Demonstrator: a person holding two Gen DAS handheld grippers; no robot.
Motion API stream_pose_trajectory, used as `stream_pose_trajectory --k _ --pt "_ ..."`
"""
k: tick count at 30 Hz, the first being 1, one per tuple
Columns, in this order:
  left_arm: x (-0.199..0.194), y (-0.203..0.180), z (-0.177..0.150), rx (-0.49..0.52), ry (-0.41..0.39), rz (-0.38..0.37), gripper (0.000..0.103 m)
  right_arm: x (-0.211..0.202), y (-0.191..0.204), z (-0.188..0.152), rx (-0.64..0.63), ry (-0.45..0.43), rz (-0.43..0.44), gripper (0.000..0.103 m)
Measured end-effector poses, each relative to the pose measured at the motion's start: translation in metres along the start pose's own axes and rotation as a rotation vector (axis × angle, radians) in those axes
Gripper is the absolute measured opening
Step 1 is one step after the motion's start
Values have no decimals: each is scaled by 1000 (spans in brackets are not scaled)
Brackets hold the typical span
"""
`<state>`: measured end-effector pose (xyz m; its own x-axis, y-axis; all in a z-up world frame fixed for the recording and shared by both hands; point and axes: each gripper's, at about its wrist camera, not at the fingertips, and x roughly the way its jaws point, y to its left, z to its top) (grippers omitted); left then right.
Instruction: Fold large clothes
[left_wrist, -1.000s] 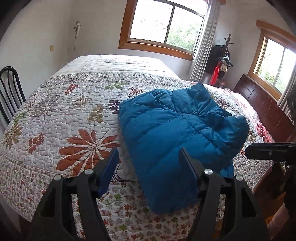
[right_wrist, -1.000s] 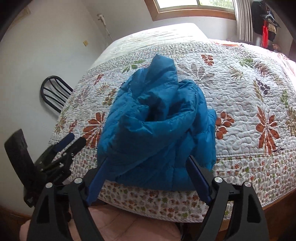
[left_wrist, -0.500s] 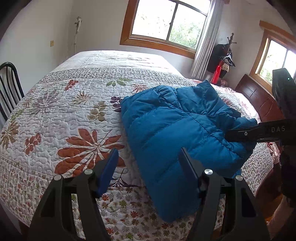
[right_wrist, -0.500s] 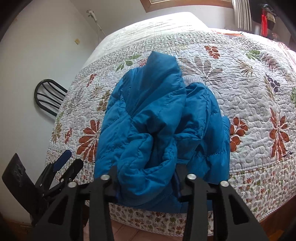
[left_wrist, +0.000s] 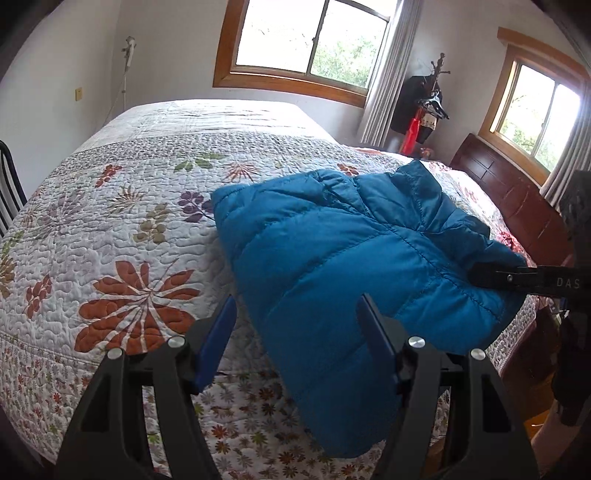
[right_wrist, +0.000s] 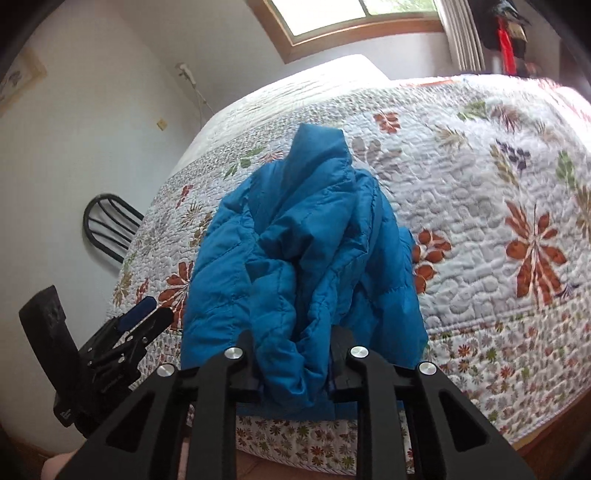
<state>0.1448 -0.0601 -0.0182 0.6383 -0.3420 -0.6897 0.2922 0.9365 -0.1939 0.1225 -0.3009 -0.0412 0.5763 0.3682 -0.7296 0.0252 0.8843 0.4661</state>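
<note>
A blue puffer jacket (left_wrist: 332, 258) lies bunched on the floral quilt near the bed's front edge, part of it hanging over the side. My left gripper (left_wrist: 295, 321) is open just in front of the jacket's near left part, holding nothing. My right gripper (right_wrist: 291, 358) is shut on a thick fold of the jacket (right_wrist: 295, 258) at its near edge; it also shows in the left wrist view (left_wrist: 517, 278), pinching the jacket's right side. The left gripper shows in the right wrist view (right_wrist: 144, 317) at the lower left.
The quilted bed (left_wrist: 129, 206) fills both views. A black chair (right_wrist: 107, 225) stands by the wall at the bed's left. A dark wooden headboard (left_wrist: 517, 199) and a coat stand (left_wrist: 424, 107) are at the right, under the windows.
My right gripper moved in and shut on the jacket's near fold, bunching and lifting it. My left gripper stayed open and shifted slightly toward the jacket.
</note>
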Motion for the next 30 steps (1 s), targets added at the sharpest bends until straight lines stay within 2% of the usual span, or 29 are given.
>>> stream_pose_trajectory --k 4,7,13,16,17,18,20,24,26,29,30 --pt "23 -15 -7 22 53 -35 69 22 -63 -16 131 5 55 24" --pt "34 -21 -12 29 65 -58 71 39 -85 -30 155 21 95 26" --pt "51 -26 -16 21 52 -59 72 47 -70 -32 65 23 23 27" --pt "49 -23 -13 24 48 -65 72 41 -56 -25 11 37 -4 33" --pt "46 -22 -10 32 41 -69 72 35 -50 -22 -15 32 -26 40" --pt "44 -21 -8 40 36 -71 72 28 -43 -18 -34 17 -63 50" --pt "40 -21 -1 44 34 -72 71 10 -28 -8 -86 -32 -146 58" --pt "42 -20 17 37 17 -55 71 0 -8 31 -141 -53 -160 71" --pt "48 -20 22 35 23 -51 71 11 -11 59 -130 -31 -160 71" --pt "59 -24 24 29 53 -67 71 41 -20 91 -99 56 -148 72" --pt "61 -26 24 35 52 -62 71 53 -21 99 -93 83 -149 63"
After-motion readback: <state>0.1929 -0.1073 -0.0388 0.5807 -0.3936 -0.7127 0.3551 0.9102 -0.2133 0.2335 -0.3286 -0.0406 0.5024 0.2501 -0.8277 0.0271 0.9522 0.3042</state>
